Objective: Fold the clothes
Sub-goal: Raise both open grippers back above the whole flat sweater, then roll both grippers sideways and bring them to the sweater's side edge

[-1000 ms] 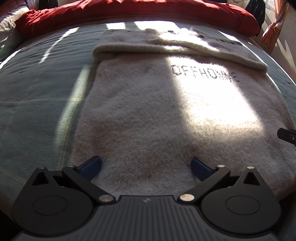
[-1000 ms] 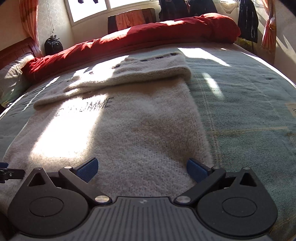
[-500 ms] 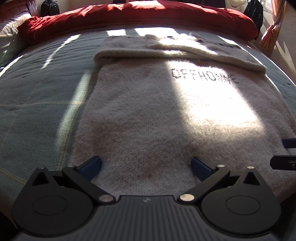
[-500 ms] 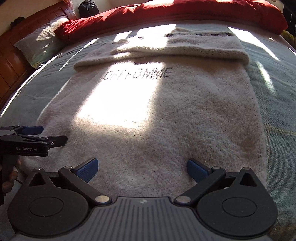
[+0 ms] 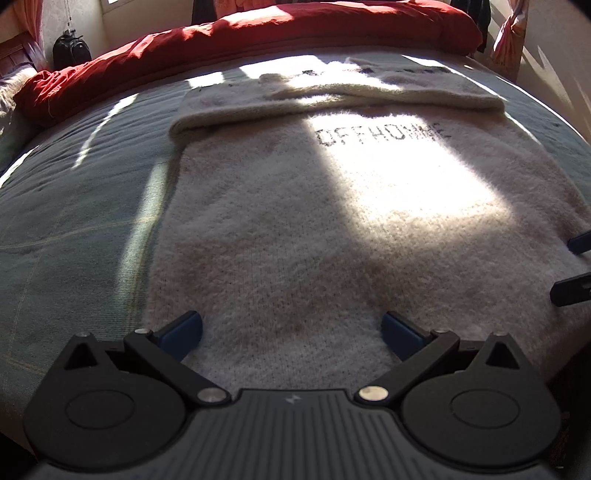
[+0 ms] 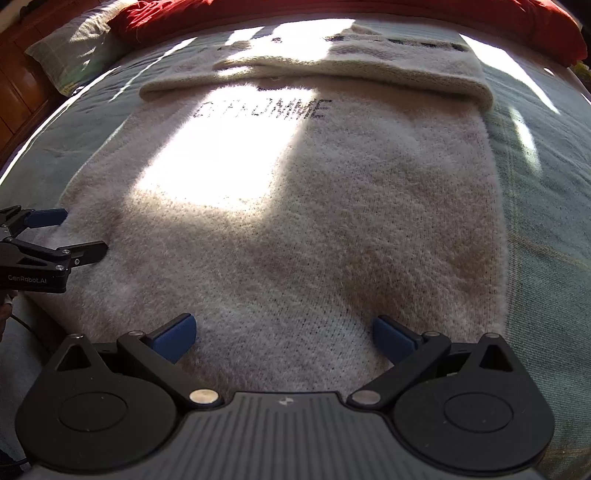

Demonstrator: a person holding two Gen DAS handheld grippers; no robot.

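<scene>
Cream sweater (image 5: 332, 236) flat on bed cover (image 5: 74, 221), sleeves folded across far end. Left gripper (image 5: 291, 328) and right gripper (image 6: 282, 332) at near hem, fingers spread wide, nothing held. Bare cover left and right.

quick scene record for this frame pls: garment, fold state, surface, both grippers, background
garment: fuzzy cream knit sweater with dark printed lettering
fold state: sleeves folded across the far end; body flat, near hem not yet folded
surface: grey-green bedspread, patches of sunlight
left gripper: open, at the near hem, nothing held
right gripper: open, at the near hem, nothing held
background: red duvet bunched along the far side of the bed
</scene>
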